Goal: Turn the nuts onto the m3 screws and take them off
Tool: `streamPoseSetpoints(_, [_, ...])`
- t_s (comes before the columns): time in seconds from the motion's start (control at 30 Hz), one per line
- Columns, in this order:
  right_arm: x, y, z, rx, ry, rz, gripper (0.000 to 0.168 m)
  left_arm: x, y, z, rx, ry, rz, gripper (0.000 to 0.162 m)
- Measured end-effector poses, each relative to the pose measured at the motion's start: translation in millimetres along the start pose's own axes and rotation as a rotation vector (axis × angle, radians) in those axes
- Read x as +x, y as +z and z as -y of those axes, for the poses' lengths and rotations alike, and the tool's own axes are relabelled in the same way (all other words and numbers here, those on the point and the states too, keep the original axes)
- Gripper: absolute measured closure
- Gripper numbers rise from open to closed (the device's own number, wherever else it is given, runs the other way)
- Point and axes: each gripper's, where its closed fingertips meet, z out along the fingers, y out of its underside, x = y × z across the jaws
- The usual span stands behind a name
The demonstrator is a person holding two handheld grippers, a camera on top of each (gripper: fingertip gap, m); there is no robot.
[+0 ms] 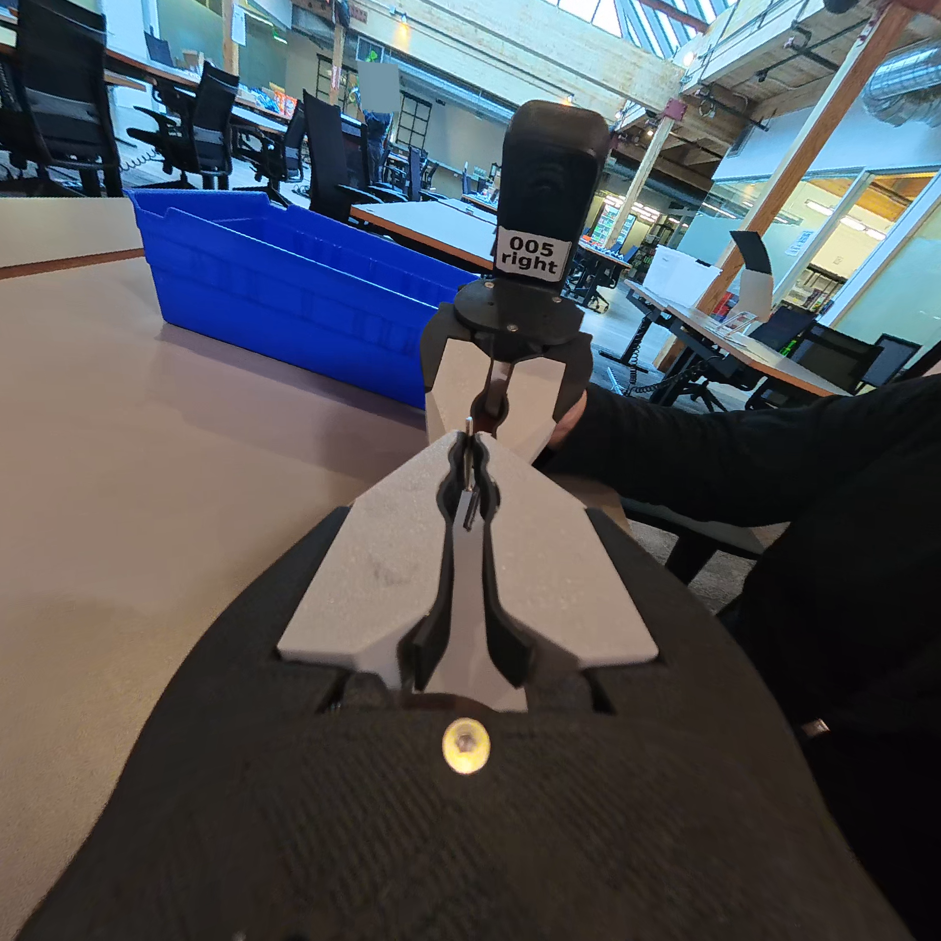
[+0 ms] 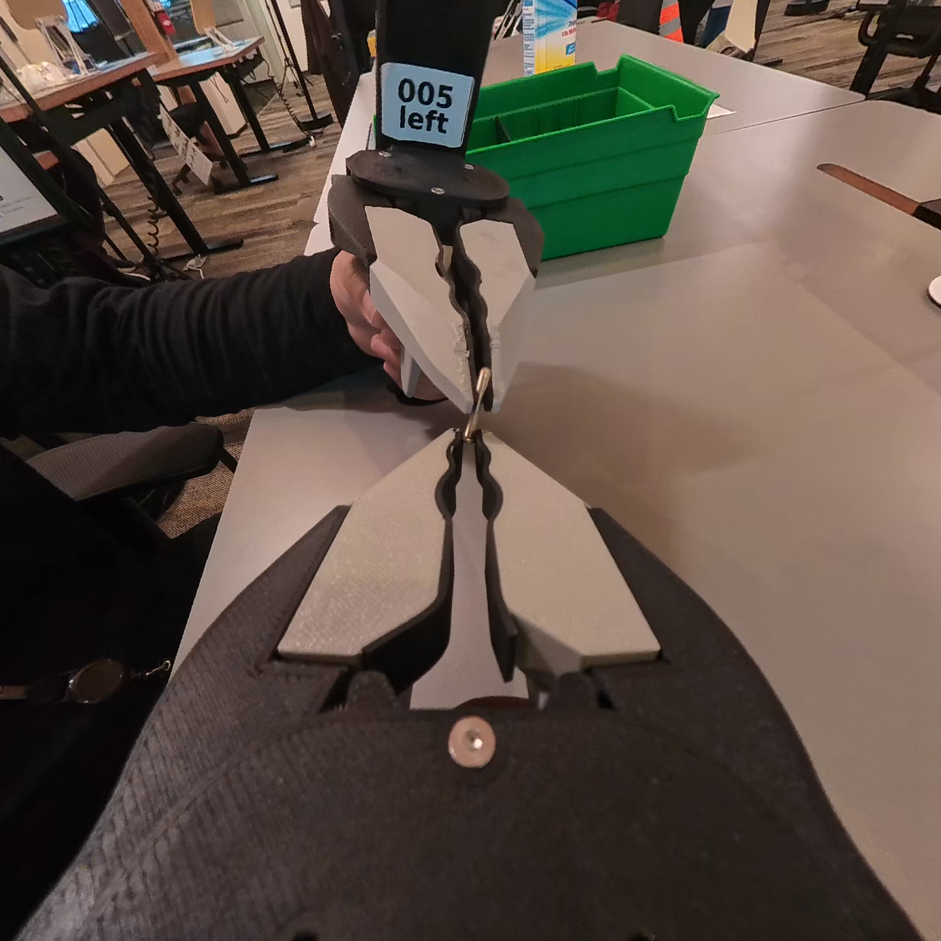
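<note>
My left gripper (image 1: 471, 439) is shut on a thin silver M3 screw (image 1: 467, 458); the screw's tip sticks out past the fingertips. My right gripper (image 2: 467, 440) faces it tip to tip and is shut on a small brass-coloured nut (image 2: 467, 434). In the right wrist view the screw (image 2: 479, 389) runs from the left gripper (image 2: 481, 403) down to the nut and meets it. In the left wrist view the right gripper (image 1: 483, 425) stands just beyond the screw tip, and the nut is hidden there. Both grippers hover above the grey table (image 2: 713, 407).
A blue bin (image 1: 285, 285) stands on the table behind the right gripper. A green divided bin (image 2: 601, 168) stands behind the left gripper, with a carton (image 2: 550, 35) behind it. A person's black sleeves (image 1: 713, 458) (image 2: 153, 346) hold the grippers. Office chairs and desks surround the table. Left and right tips are no more than a few centimetres apart.
</note>
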Motion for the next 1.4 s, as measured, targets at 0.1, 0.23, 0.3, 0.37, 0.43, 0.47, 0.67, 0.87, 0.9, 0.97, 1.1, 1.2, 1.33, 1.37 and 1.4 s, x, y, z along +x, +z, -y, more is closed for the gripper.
streamPoseSetpoints(0.1, [0.0,-1.5,1.7,0.009,0.004,0.002,0.167,-0.3,1.7,-4.0,-0.023,0.007,0.006,0.159])
streamPoseSetpoints(0.23, [-0.4,-0.8,0.2,-0.002,-0.003,0.000,0.167,0.6,3.9,-6.6,-0.035,0.008,0.002,0.157])
streamPoseSetpoints(0.3, [-0.7,0.6,-1.2,-0.009,-0.006,-0.001,0.167,1.1,4.0,-6.3,-0.033,0.004,-0.002,0.157])
streamPoseSetpoints(0.37, [-1.0,1.2,-1.4,-0.010,-0.007,-0.001,0.167,1.9,4.2,-5.9,-0.028,0.002,-0.006,0.160])
streamPoseSetpoints(0.43, [-1.4,1.2,-1.3,-0.010,-0.006,0.002,0.167,1.2,4.5,-6.0,-0.029,0.010,0.000,0.162])
streamPoseSetpoints(0.47, [-1.5,1.2,-1.2,-0.010,-0.006,0.002,0.167,1.3,4.4,-6.0,-0.030,0.013,0.001,0.161])
streamPoseSetpoints(0.67, [-0.8,0.2,0.0,-0.001,0.000,0.002,0.167,1.5,4.9,-6.8,-0.032,-0.005,-0.007,0.160])
streamPoseSetpoints(0.87, [-1.0,-0.5,1.1,0.004,0.001,0.003,0.167,1.5,4.6,-6.0,-0.028,-0.004,-0.005,0.161])
streamPoseSetpoints(0.9, [-1.1,-0.5,1.0,0.003,0.001,0.004,0.167,1.2,4.7,-6.2,-0.028,-0.005,-0.005,0.161])
streamPoseSetpoints(0.97, [-1.5,-0.4,1.1,0.003,0.002,0.005,0.167,1.3,4.7,-6.3,-0.029,0.000,-0.003,0.161])
streamPoseSetpoints(1.1, [-1.6,-0.4,1.0,0.004,0.003,0.007,0.167,1.4,4.8,-6.5,-0.034,0.020,0.002,0.162])
streamPoseSetpoints(1.2, [-0.8,-0.9,-1.0,-0.005,0.020,0.015,0.165,-0.1,4.5,-7.1,-0.044,0.042,0.021,0.162])
streamPoseSetpoints(1.33, [7.2,-8.5,-3.1,-0.020,0.016,-0.013,0.165,-1.8,2.9,-5.3,-0.034,0.036,0.027,0.162])
streamPoseSetpoints(1.37, [8.4,-11.7,-0.1,-0.005,0.018,-0.016,0.165,-2.5,2.4,-5.2,-0.035,0.035,0.031,0.162])
streamPoseSetpoints(1.4, [9.3,-15.2,4.4,0.019,0.022,-0.018,0.165,-2.7,2.2,-5.4,-0.036,0.034,0.030,0.162])
